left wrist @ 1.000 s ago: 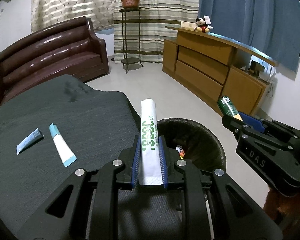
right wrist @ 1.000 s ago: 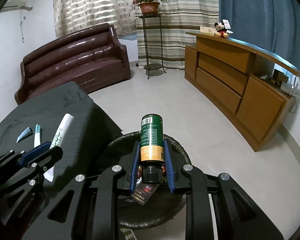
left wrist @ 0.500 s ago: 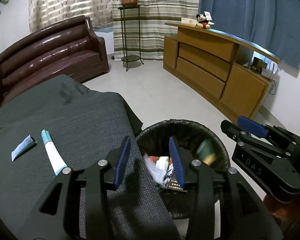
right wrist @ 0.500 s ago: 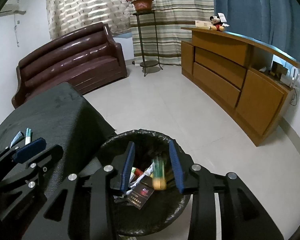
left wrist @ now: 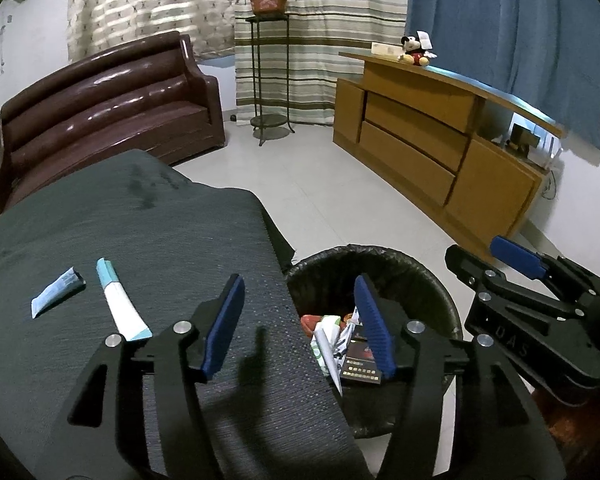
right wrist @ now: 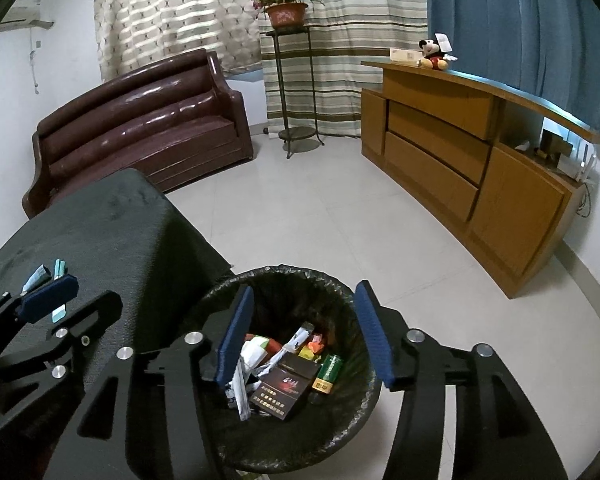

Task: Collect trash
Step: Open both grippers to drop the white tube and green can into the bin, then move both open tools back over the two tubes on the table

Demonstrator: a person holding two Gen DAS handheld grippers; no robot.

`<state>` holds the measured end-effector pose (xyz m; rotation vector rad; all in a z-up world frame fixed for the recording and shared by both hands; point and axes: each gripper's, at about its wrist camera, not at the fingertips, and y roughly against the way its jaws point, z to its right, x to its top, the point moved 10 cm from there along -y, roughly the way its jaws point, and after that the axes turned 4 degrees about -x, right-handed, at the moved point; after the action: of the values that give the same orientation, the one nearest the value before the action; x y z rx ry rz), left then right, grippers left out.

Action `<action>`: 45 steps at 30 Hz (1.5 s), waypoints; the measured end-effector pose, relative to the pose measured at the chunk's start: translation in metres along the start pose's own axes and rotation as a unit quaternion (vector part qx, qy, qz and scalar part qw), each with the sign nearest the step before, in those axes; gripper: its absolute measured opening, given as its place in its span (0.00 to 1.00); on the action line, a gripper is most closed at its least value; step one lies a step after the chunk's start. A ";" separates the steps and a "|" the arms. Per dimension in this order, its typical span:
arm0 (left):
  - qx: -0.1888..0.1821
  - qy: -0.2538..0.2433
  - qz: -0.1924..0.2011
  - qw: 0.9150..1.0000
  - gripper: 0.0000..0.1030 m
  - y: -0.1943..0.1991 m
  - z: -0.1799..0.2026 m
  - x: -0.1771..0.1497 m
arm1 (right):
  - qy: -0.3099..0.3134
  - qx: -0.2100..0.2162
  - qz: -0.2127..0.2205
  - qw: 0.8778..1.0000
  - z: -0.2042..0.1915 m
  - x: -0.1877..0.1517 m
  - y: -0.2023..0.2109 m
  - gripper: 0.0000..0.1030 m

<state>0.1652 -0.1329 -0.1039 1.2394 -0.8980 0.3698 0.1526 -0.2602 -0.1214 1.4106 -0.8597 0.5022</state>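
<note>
Home living room: brown sofa (right wrist: 140, 128), wooden sideboard (right wrist: 460, 152), curtains (right wrist: 340, 40), potted plant (right wrist: 286, 10).

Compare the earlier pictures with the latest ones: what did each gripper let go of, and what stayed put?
The left gripper released its white tube and the right gripper released the green bottle; both dropped into the trash bin, and both grippers now stand open. The two small tubes on the dark cloth stayed put.
</note>
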 end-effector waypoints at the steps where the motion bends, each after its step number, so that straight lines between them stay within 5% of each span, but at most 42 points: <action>1: 0.001 0.001 0.000 1.000 0.55 0.001 -0.001 0.000 | 0.000 0.000 0.000 1.000 -0.001 0.000 0.000 0.54; 13: 0.029 0.013 0.007 0.999 0.61 0.024 -0.044 -0.005 | 0.018 0.018 -0.008 1.000 -0.028 0.000 0.005 0.55; 29: 0.103 0.058 -0.004 0.993 0.61 0.056 -0.166 -0.028 | 0.069 0.091 -0.016 0.993 -0.135 -0.002 0.013 0.55; 45: 0.136 0.079 -0.016 0.987 0.61 0.070 -0.231 -0.043 | 0.128 0.136 -0.052 0.981 -0.221 -0.013 -0.001 0.55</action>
<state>0.1800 0.1119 -0.1027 1.4505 -0.7058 0.5712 0.1935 -0.0423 -0.1199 1.5888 -0.5200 0.7253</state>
